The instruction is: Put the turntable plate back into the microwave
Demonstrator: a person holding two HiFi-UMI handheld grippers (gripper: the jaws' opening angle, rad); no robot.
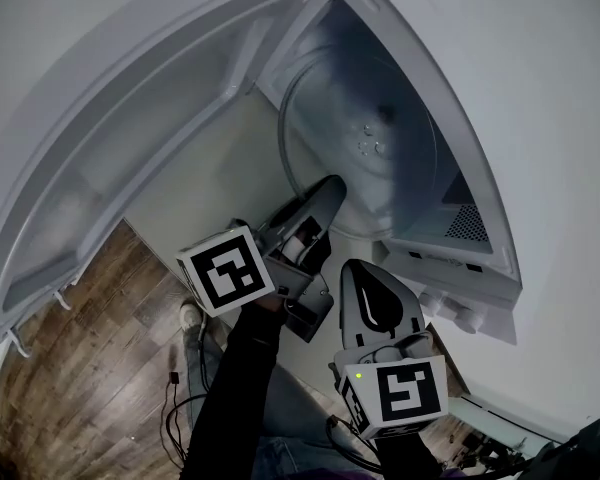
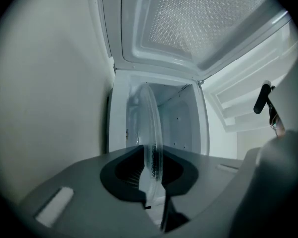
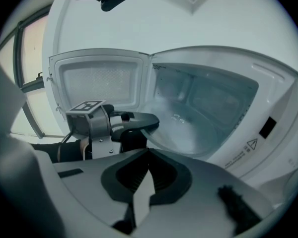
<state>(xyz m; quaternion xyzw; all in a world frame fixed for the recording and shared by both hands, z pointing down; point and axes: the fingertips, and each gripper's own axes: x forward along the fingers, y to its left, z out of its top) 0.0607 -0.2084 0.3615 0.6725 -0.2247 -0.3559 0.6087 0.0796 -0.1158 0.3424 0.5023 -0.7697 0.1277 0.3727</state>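
The clear glass turntable plate (image 1: 365, 148) sits tilted inside the open microwave's cavity (image 1: 460, 193). My left gripper (image 1: 323, 196) is shut on the plate's near rim. In the left gripper view the plate (image 2: 151, 128) stands edge-on between the pads, reaching into the cavity (image 2: 181, 118). My right gripper (image 1: 360, 270) hangs below the microwave's front, shut with nothing in it. The right gripper view shows its own jaws (image 3: 144, 182) closed, the left gripper (image 3: 139, 123) on the rim, and the plate (image 3: 193, 120) in the cavity.
The microwave door (image 1: 130, 118) stands swung wide open at the left. White knobs (image 1: 458, 313) stick out of the control panel at the lower right. Below lie a wooden floor (image 1: 90, 348) and loose cables (image 1: 175, 408).
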